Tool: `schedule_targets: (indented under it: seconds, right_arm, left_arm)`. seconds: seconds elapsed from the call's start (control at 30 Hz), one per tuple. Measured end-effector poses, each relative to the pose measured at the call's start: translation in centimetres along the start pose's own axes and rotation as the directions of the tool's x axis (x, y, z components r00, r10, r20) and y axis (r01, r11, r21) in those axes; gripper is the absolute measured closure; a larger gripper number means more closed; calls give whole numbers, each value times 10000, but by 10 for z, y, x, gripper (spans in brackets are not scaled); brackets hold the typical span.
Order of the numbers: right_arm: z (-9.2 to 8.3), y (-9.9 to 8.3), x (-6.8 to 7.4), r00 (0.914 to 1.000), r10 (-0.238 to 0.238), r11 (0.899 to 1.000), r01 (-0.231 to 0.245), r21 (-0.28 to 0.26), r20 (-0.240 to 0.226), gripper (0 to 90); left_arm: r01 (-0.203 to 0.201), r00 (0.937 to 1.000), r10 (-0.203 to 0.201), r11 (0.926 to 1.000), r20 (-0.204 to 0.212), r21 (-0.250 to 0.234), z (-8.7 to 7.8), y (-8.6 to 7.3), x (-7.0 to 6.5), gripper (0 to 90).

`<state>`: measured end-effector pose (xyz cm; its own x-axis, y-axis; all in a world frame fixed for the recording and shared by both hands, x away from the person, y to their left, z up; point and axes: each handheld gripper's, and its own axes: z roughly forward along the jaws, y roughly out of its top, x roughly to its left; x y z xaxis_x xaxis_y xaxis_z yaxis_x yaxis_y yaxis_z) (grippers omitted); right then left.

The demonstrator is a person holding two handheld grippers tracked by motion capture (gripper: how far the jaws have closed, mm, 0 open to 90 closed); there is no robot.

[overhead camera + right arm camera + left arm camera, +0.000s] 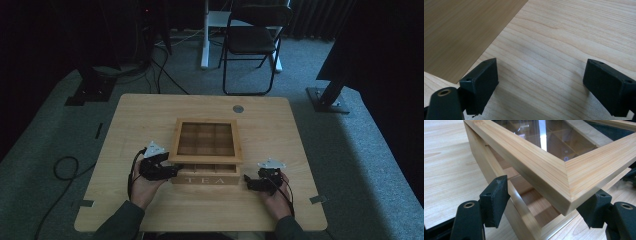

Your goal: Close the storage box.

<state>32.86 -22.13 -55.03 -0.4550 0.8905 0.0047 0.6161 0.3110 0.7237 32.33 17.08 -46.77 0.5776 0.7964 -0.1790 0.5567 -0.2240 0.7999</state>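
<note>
A wooden tea box [205, 178] marked TEA stands mid-table, and its glass-paned lid [205, 159] is raised a little at the front. My left gripper [172, 170] is at the lid's front-left corner. In the left gripper view that gripper [544, 205] is open, with the lid [536, 162] corner between the jaws above the box wall [521, 212]. My right gripper [248, 181] hovers by the box's front-right corner. The right gripper view shows it [541, 87] open over the bare table [564, 45], with the box side [456, 32] at upper left.
The light wooden table [150, 115] has a round grey grommet [238, 108] near its far edge. A black folding chair [252, 40] and stand bases sit on the carpet beyond. Cables trail on the floor at left [62, 167].
</note>
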Motion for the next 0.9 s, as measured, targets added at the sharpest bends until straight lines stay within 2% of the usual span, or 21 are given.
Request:
schedule_targets:
  seconds: [0.2, 0.5, 0.7, 0.9]
  right_arm:
    - [0, 0, 0, 10000, -3, 10000, 3, 4, -1, 123]
    - [0, 0, 0, 10000, -11, 10000, 11, 3, 1, 123]
    - [0, 0, 0, 10000, -13, 10000, 13, 5, 0, 123]
    - [0, 0, 0, 10000, -15, 10000, 15, 3, -1, 123]
  left_arm:
    - [60, 10000, -60, 10000, -3, 69, 1, -4, 0, 311]
    - [-97, 9999, 98, 9998, -41, 192, -2, -11, 1, 308]
    - [-7, 10000, 7, 9998, -31, 184, -6, -16, 1, 306]
    - [-140, 9999, 143, 9989, -71, 453, -7, -24, 0, 305]
